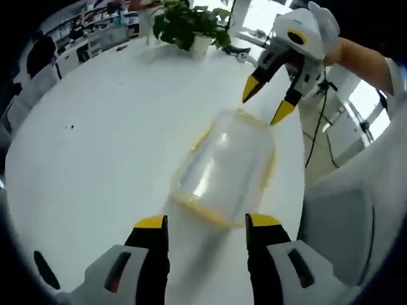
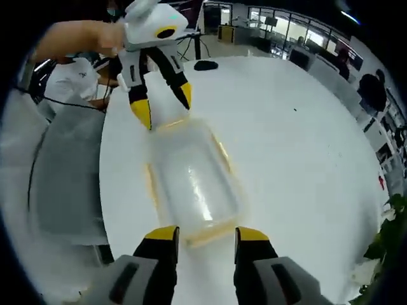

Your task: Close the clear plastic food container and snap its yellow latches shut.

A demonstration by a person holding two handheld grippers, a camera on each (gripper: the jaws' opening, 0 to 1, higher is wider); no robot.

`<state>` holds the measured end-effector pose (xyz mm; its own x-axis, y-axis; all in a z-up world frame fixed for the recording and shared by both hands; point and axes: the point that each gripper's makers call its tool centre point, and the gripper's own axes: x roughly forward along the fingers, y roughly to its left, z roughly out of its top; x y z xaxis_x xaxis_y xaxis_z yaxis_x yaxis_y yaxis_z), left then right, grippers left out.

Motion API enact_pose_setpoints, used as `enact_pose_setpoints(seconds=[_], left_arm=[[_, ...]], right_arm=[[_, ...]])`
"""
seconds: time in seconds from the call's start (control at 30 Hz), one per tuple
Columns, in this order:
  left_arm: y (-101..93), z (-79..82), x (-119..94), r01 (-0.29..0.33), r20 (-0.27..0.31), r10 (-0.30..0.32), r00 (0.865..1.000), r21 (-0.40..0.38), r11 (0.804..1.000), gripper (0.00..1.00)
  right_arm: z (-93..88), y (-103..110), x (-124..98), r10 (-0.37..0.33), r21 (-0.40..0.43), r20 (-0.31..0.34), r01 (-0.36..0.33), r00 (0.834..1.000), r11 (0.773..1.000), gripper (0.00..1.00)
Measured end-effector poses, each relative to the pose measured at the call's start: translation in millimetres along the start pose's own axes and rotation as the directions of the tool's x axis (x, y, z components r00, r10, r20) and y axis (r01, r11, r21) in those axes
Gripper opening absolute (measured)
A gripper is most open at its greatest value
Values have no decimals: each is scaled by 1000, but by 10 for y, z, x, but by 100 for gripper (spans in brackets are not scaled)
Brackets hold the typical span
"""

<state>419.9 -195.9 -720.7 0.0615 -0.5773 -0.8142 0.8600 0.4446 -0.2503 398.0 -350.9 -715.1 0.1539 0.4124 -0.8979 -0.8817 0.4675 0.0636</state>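
**Clear container between two open grippers on white table**

Seen in the left gripper view: clear plastic food container [image 1: 224,170] lying on the white table [image 1: 95,140], lid on top, yellow trim along its edges; whether the yellow latches [image 1: 219,218] are snapped down cannot be told, blurred as they are. Left gripper [image 1: 206,229] at the near short end of the container, jaws spread apart with nothing between them, yellow tips just short of the rim. Right gripper [image 1: 267,105] entering from the far side, jaws parted, tips just above the far short end; contact with the container cannot be told. Held by a person's hand [image 1: 327,35], bare forearm behind it. Potted green plant [image 1: 189,25] standing well beyond on the table; grey chair back [image 1: 337,229] off the table edge beside the container.

Seen in the right gripper view: same container [image 2: 191,181] lengthwise between the two tools; right gripper [image 2: 205,238] gaping at the near end, empty; left gripper [image 2: 164,101] at the far end, jaws apart, tips straddling the container's far edge.
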Motion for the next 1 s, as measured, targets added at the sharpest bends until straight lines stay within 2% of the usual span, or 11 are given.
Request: enact_pose_setpoints(seconds=[0.17,0.27,0.37,0.43,0.5,0.57,0.63,0.87,1.0], left_arm=[[75,-18,8,-48,17,51,999,-134,990,47],[101,-10,14,-71,26,77,997,-183,981,46],[68,4,32,-63,39,76,996,-257,964,46],[27,5,70,-45,46,62,997,-305,951,47],[32,-16,89,-66,39,81,996,-299,952,47],[31,-40,111,-75,33,89,995,-305,949,46],[28,-67,125,-77,23,90,996,-336,939,46],[-65,-29,197,-44,45,66,997,-383,923,47],[-90,-17,226,-55,42,75,996,-362,931,45]], right_arm=[[63,-64,24,-44,144,39,38,998,989,33],[113,-112,35,-74,242,63,57,995,969,33],[106,-107,68,-76,317,55,55,996,947,36],[79,-114,105,-79,321,40,62,996,945,39],[30,-103,131,-82,337,17,71,997,939,41],[17,-64,153,-64,341,19,54,998,939,40],[20,-39,171,-53,375,26,40,998,926,41],[-17,19,224,-37,408,19,26,999,913,38],[-18,15,223,-24,430,33,7,999,903,38]])
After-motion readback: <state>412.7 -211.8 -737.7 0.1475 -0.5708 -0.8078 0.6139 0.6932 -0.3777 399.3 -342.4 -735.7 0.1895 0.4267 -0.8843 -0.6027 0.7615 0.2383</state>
